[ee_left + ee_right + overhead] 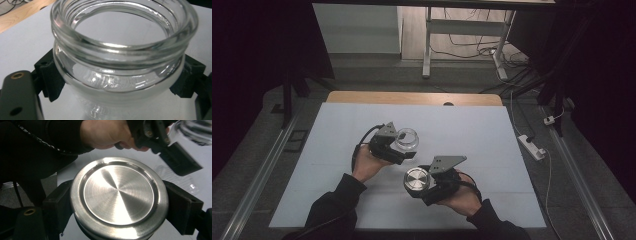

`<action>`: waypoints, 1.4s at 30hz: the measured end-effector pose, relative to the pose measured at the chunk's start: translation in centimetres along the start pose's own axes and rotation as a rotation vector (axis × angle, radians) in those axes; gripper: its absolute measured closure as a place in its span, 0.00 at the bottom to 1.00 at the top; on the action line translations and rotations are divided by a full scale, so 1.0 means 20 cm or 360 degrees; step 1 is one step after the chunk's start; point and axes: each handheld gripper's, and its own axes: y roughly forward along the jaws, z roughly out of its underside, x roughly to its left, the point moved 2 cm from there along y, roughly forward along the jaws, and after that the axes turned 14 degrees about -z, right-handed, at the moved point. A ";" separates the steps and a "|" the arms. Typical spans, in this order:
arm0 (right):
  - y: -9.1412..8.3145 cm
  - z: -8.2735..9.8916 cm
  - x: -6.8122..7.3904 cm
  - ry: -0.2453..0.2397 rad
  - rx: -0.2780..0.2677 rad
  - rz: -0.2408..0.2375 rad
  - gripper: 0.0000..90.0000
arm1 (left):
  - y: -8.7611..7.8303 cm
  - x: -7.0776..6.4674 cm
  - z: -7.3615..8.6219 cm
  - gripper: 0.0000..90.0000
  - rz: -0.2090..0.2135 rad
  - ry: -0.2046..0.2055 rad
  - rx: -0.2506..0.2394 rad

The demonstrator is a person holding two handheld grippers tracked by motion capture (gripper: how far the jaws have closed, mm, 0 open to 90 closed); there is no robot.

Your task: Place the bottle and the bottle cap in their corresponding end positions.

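Observation:
A clear glass jar (406, 139) with an open threaded mouth is clamped by its body in my left gripper (400, 148); up close the jar (120, 62) sits between both black pads (51, 80). A round brushed-steel lid (416, 181) is held by its rim in my right gripper (422, 186), flat face up. In the right gripper view the lid (118, 196) lies between two black pads (181, 207). The lid sits nearer the person and slightly right of the jar, apart from it.
Both hands work over a white mat (337, 150) on a wooden table (412, 97). A power strip (532, 146) and cables lie on the floor to the right. Desk legs (427, 45) stand beyond the table.

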 end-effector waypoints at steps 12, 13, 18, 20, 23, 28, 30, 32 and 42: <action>0.07 0.06 0.00 -0.0017 0.0044 0.0006 0.21 | 0.06 0.03 -0.02 0.17 -0.0024 0.0003 -0.0005; 0.08 0.06 -0.01 -0.0017 0.0044 0.0002 0.21 | 0.07 0.03 -0.02 0.17 -0.0027 0.0000 -0.0006; 0.11 0.09 -0.01 -0.0013 0.0059 -0.0010 0.21 | 0.09 0.04 -0.02 0.17 -0.0033 -0.0002 -0.0012; 0.11 0.10 -0.01 -0.0008 0.0066 -0.0004 0.21 | 0.10 0.04 -0.02 0.17 -0.0042 -0.0003 -0.0013; 0.13 0.11 -0.02 -0.0017 0.0081 -0.0003 0.21 | 0.12 0.05 -0.01 0.17 -0.0048 -0.0007 -0.0011; 0.15 0.14 -0.03 -0.0011 0.0098 0.0004 0.21 | 0.15 0.06 -0.01 0.17 -0.0056 -0.0005 -0.0006; 0.16 0.15 -0.04 -0.0011 0.0112 0.0007 0.21 | 0.16 0.06 -0.01 0.17 -0.0058 -0.0005 -0.0005; 0.17 0.15 -0.04 -0.0010 0.0119 0.0011 0.21 | 0.17 0.06 -0.01 0.17 -0.0068 -0.0004 -0.0001; 0.21 0.20 -0.08 -0.0004 0.0150 0.0035 0.21 | 0.22 0.07 0.01 0.17 -0.0090 -0.0011 0.0005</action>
